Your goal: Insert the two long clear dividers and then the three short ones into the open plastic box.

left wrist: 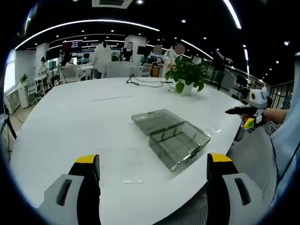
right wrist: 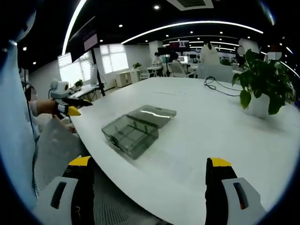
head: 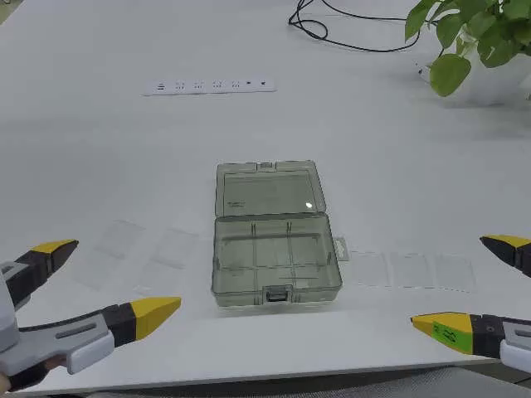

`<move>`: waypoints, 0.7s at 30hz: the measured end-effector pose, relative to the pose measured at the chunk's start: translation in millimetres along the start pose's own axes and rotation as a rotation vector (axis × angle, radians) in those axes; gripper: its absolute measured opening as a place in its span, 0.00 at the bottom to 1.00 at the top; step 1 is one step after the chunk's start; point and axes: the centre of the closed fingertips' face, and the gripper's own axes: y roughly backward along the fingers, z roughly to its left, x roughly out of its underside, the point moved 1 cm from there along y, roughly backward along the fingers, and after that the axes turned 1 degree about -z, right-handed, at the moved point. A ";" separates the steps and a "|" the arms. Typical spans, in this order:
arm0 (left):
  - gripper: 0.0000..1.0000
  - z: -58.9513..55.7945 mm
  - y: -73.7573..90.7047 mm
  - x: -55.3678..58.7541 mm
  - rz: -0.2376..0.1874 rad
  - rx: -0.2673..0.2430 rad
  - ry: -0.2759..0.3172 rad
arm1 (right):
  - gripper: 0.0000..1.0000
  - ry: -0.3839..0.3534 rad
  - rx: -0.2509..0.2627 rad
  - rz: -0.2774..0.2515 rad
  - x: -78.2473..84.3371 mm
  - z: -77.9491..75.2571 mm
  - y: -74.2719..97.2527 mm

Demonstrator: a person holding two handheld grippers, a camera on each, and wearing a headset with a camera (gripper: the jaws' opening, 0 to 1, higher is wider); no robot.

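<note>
The clear pieces are very hard to see against the white table [head: 99, 149]. In the head view, at least two clear dividers [head: 174, 247] lie flat at 9 o'clock from the open plastic box [head: 278, 264]. They show only as faint outlines, and I cannot tell their exact edges. Three short dividers [head: 412, 271] lie in a row at 3 o'clock from the box, the nearest one just beside its wall. Thin lines show inside the box, but it is not clear whether they are ribs or dividers. Its lid [head: 268, 188] lies open at 12 o'clock.

Both grippers are cut off by the frame edges. The left gripper [head: 124, 274], at 8 o'clock, has its jaws wide apart and holds nothing. The right gripper [head: 448, 280], at 4 o'clock, is equally spread and empty.

The box sits near the table's front edge, with free surface around it. A power strip [head: 209, 84] lies at 11 o'clock. A plant [head: 469, 37] and a cable [head: 348, 33] are at 1 o'clock, well apart from the work.
</note>
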 end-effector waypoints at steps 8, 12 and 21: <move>1.00 6.1 1.2 0.5 -0.003 0.011 0.027 | 1.00 -0.015 0.003 0.001 -1.2 -3.3 2.9; 1.00 7.8 3.0 0.3 -0.004 0.011 0.035 | 1.00 -0.015 0.001 0.007 -1.8 -3.4 2.1; 1.00 11.3 6.3 -7.2 -0.025 -0.006 0.031 | 1.00 -0.003 -0.015 0.031 -1.0 -0.5 1.8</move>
